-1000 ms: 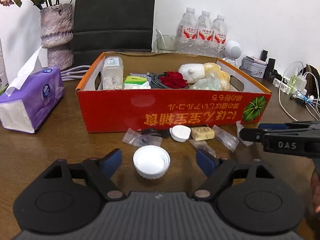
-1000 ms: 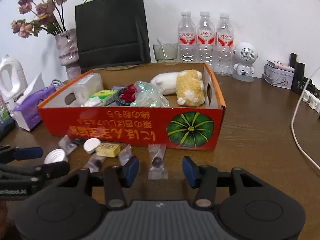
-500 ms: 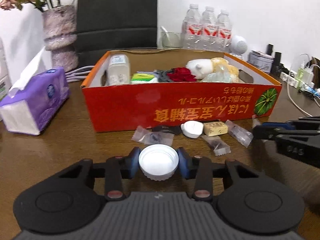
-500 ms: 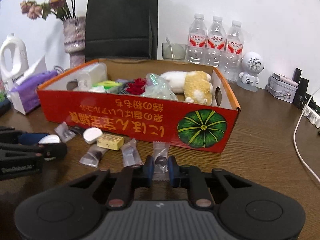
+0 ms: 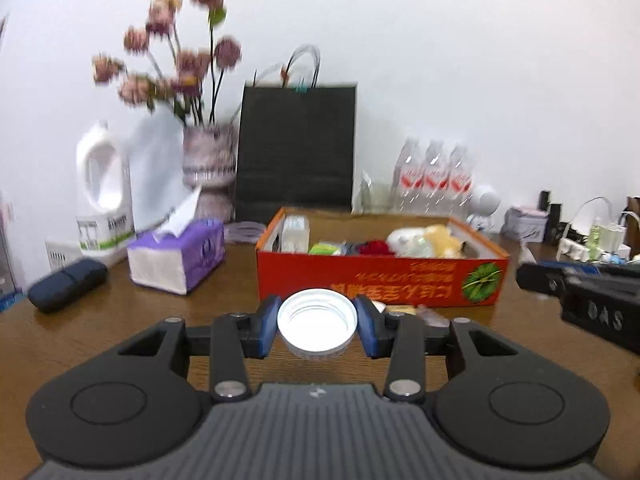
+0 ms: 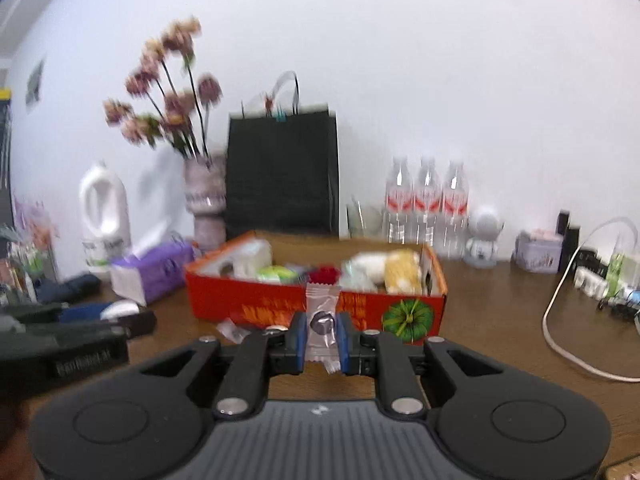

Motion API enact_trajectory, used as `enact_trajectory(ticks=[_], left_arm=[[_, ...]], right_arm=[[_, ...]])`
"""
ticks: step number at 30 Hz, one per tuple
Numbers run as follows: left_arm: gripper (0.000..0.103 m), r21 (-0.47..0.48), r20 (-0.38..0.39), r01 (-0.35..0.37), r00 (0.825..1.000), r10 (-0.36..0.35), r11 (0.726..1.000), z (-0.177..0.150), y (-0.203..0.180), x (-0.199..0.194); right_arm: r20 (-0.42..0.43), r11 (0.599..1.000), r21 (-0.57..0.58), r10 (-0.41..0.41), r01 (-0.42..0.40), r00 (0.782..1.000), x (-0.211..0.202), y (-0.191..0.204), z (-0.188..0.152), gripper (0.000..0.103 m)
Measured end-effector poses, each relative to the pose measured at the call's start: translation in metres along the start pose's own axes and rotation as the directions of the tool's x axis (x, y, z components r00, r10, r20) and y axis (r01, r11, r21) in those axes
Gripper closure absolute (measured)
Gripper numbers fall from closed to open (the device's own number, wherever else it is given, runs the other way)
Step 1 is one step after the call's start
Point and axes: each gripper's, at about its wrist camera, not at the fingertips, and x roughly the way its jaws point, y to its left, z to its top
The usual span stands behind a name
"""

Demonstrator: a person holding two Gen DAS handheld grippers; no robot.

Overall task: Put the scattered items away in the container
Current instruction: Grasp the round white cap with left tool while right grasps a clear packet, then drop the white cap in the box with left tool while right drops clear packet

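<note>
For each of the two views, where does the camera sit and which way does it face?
Left wrist: on the left gripper, facing the red box across the table; its jaws hold a white cap; right gripper at right.
Right wrist: on the right gripper, facing the same box; jaws pinch a wrapped candy.
Shared: box, black bag, water bottles.

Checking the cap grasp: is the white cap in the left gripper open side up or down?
Open side up: the white cap, clamped in the left gripper, shows its hollow, ridged inside to the camera.
</note>
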Motion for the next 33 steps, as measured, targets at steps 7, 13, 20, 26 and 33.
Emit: enact_trajectory(ticks=[7,13,20,26,33], left_arm=[[0.062,0.001,0.016,0.012,1.000,-0.012,1.000,0.002,-0.002,-0.039],[0.062,0.011,0.052,0.053,0.997,-0.053,0.999,0.010,-0.005,-0.053],[0.062,-0.018,0.019,0.033,0.999,-0.032,0.999,0.021,-0.002,-0.002],[0.062,-0.047,0.025,0.048,0.999,-0.047,0.998,0.066,-0.002,0.070],[0.062,-0.065,-0.094,0.075,0.992,-0.081,0.995,0.098,0.000,0.160]], right_arm=[[0.015,0.999,0.028,0.025,-0.026,1.000,-0.046,0.008,-0.007,0.088],[0.019,0.999,0.018,0.041,-0.041,0.999,-0.058,0.013,-0.008,0.088],[-0.008,0.999,0.017,0.036,-0.036,0.999,-0.020,0.004,0.003,0.088],[0.037,1.000,0.020,-0.010,0.009,0.999,0.037,-0.020,0.044,0.088],[0.012,0.997,0.050,-0.056,0.055,0.998,0.094,-0.049,0.085,0.088]])
